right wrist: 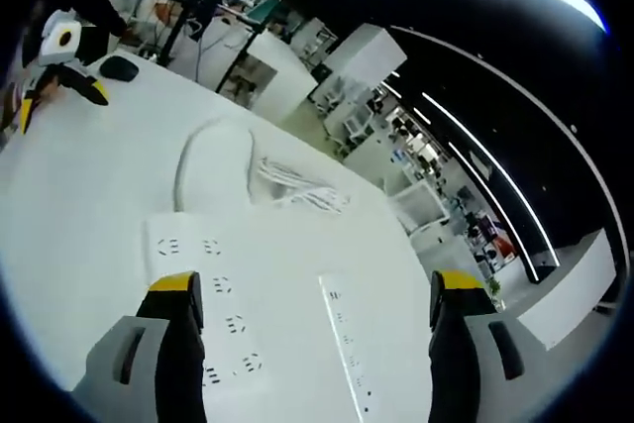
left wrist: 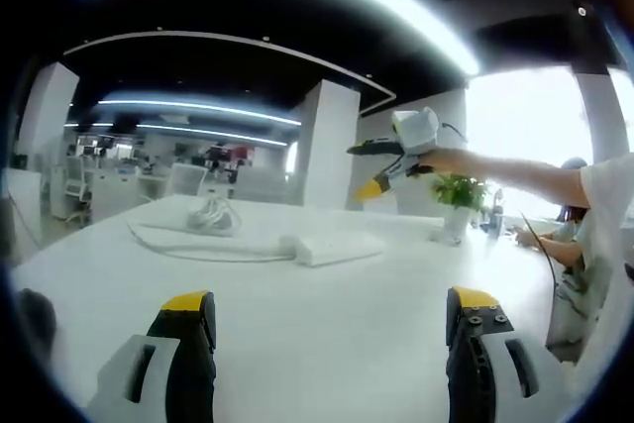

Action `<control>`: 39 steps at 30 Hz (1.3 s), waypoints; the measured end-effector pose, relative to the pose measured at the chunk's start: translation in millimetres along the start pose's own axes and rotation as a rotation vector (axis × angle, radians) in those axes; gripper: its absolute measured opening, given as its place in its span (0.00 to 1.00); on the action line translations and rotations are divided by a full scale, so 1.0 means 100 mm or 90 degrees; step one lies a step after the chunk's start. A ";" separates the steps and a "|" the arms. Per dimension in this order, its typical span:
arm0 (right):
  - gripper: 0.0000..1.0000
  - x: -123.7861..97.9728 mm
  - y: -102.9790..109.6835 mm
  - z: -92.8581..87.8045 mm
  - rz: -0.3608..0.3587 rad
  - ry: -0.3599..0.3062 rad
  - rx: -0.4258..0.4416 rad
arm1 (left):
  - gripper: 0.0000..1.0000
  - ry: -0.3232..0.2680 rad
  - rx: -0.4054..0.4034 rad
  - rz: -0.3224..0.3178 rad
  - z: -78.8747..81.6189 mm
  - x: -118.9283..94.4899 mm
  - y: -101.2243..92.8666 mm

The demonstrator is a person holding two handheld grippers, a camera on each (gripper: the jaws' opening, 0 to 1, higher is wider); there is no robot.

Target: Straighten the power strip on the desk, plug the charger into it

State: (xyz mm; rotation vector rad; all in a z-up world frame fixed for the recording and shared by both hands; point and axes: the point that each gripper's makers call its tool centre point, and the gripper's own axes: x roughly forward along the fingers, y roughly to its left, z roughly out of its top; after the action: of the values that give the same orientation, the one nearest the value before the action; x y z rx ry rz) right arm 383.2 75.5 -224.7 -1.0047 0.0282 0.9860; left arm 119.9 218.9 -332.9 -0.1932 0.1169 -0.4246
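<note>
Right tool (right wrist: 312, 319) gapes over flat white power strip (right wrist: 203, 309).

Right gripper view: two power strips lie side by side on the counter (right wrist: 79, 245), wide power strip (right wrist: 203, 299) on the left, narrow power strip (right wrist: 347, 344) to its right, a gap between them. Behind them a cable (right wrist: 198, 146) loops, with a coiled cord (right wrist: 297, 190) just right of it. Mouse (right wrist: 119, 68) sits at the far left edge, left gripper (right wrist: 54, 71) just beside it. Left gripper view: power strip (left wrist: 332, 245) lies mid-counter, coiled cord (left wrist: 213, 213) behind-left, potted plant (left wrist: 456, 200) at the far right edge, right gripper (left wrist: 386, 160) raised above the counter.
</note>
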 end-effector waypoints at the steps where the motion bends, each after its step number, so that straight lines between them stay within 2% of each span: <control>1: 0.96 0.01 0.00 0.00 0.001 0.002 -0.003 | 0.99 0.000 0.000 0.000 0.00 0.00 0.00; 6: 0.97 0.06 -0.02 0.03 0.015 0.002 -0.005 | 0.99 -0.001 -0.002 0.000 0.01 0.01 0.01; 9: 0.96 0.09 -0.06 -0.02 0.026 0.040 -0.007 | 0.99 0.001 -0.002 0.000 0.00 0.02 0.02; 13: 0.96 0.15 -0.10 -0.01 0.042 0.048 -0.010 | 0.99 0.000 -0.002 0.002 0.02 0.02 0.05; 17: 0.95 0.24 0.04 -0.09 0.122 0.075 -0.017 | 0.99 0.000 -0.002 0.002 0.03 0.02 0.05; 20: 0.94 0.28 0.14 -0.09 0.177 0.063 -0.026 | 0.99 0.001 0.001 0.001 0.04 0.02 0.04; 26: 0.94 0.36 0.19 -0.22 0.217 0.070 -0.013 | 0.99 -0.006 -0.003 0.004 0.05 0.01 0.03; 39: 0.91 0.27 0.05 -0.27 0.199 0.070 0.011 | 0.99 -0.005 0.003 -0.013 0.04 0.04 -0.07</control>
State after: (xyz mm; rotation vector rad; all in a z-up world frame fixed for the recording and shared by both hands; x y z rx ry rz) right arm 406.4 75.6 -255.4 -1.0567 0.2915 1.2109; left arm 121.5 211.9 -327.7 -0.1923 0.1063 -0.4436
